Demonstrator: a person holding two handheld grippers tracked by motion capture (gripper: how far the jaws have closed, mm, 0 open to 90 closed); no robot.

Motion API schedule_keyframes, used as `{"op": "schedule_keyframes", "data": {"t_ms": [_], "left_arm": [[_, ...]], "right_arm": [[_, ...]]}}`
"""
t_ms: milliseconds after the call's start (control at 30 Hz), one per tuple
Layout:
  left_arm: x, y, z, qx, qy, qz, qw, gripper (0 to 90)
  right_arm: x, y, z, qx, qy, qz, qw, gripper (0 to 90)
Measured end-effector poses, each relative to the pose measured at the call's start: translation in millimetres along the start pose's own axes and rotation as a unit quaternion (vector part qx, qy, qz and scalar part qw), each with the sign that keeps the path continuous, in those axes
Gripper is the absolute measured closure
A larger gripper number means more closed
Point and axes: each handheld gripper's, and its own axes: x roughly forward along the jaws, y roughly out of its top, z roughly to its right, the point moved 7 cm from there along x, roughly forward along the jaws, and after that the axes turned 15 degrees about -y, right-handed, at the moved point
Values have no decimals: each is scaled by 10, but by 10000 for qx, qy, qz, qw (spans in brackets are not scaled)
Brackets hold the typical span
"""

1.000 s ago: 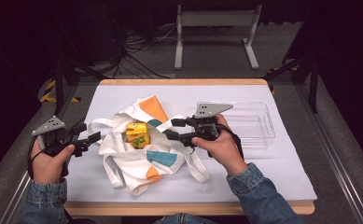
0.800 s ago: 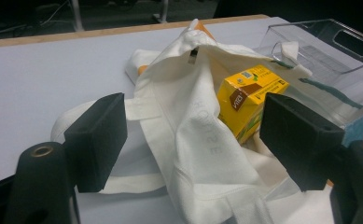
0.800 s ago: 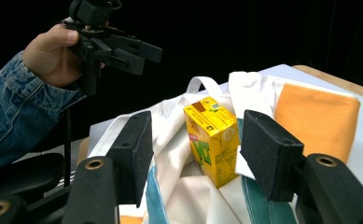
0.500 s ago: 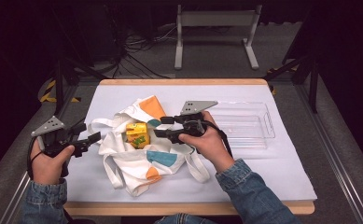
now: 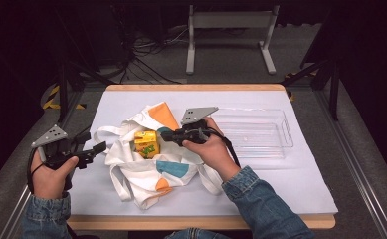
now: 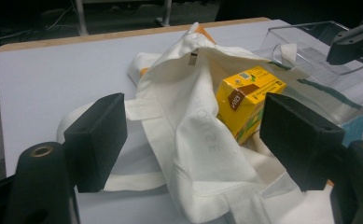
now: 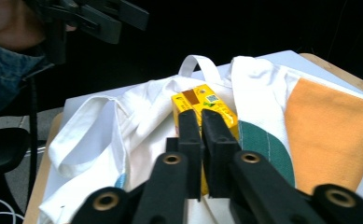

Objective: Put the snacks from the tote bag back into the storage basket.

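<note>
Above juice box [image 7: 202,109], R gripper [image 7: 200,126] just closed, empty.

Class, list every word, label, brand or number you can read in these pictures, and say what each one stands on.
"vita", partly legible: brown patch on the yellow drink carton.
Small label with a code on the carton's top: too small to read.
Faint pale lettering down the white tote bag, seen in the left gripper view: too blurred to read for certain.
Small tag at the bag's rim: unreadable.
</note>
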Motion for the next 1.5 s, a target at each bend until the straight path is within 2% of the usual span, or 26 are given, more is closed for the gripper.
{"op": "schedule_keyframes", "data": {"t_ms": [167,300,400,533,733,900,1167,1500], "left_arm": [[-48,-18,13,7,47,8,10000,239],[-76,-29,13,16,73,19,10000,239],[-90,-38,19,-6,69,23,10000,239],[-98,-40,17,-2,64,31,10000,238],[-81,-36,20,-13,41,38,10000,237],[-72,-30,16,23,26,19,10000,237],[-62,-24,24,21,-4,28,10000,236],[-85,-27,12,17,9,55,10000,236]], "right_arm": [[118,-27,42,177,-43,-111,9998,900],[199,-69,57,219,-114,-242,9994,900],[282,-115,116,259,-247,-348,9988,900],[372,-156,182,357,-299,-395,9981,900],[479,-233,222,399,-377,-550,9970,900],[556,-278,231,345,-460,-670,9961,900],[711,-380,320,316,-692,-989,9922,900],[844,-548,335,343,-717,-1332,9879,900]]}}
